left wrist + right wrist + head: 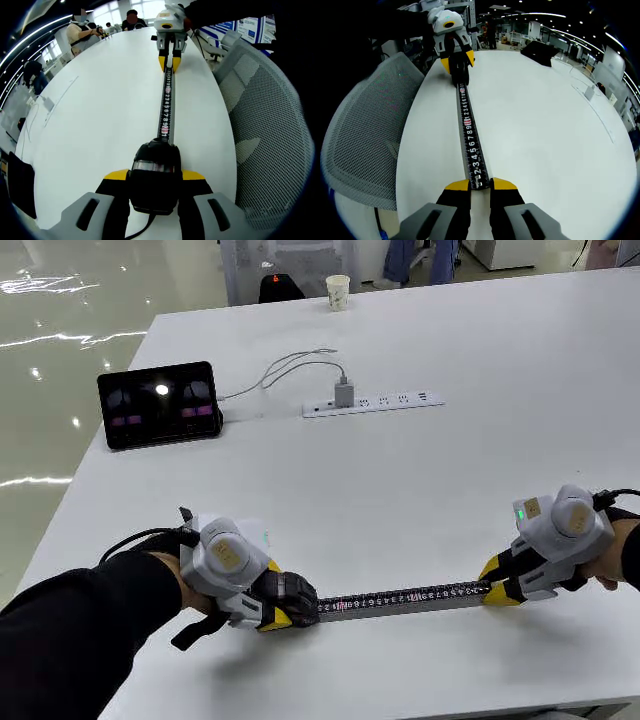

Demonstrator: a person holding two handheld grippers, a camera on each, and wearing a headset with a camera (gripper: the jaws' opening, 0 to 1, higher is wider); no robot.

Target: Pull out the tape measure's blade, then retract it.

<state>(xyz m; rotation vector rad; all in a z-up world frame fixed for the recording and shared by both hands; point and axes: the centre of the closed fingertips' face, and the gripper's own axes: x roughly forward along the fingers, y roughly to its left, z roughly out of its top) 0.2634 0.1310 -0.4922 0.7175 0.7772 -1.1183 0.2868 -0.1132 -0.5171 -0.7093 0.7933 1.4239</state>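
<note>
**Tape measure: blade drawn out between two grippers, near table edge**

The tape measure's black case (291,597) sits low on the white table (400,480), clamped between the yellow-tipped jaws of the left gripper (276,594). The blade (405,598) runs from the case straight across to the right gripper (494,582), whose jaws are closed on the blade's free end. The blade lies flat along the tabletop, numbers up.

The head view gives the overall layout: both grippers are well apart, with the blade spanning between them. The left gripper view shows the case's top face and the blade receding to the opposite gripper. The right gripper view shows the low numerals at the clamped tip. Both gripper views also show a grey mesh chair (270,125) just off the table on the person's side.

The blade lies parallel to the near table edge and close to it. Beyond it the tabletop is bare up to a dark tablet (160,405) and a white power strip (375,402) with a plugged cable. A paper cup (338,290) stands at the far edge.
</note>
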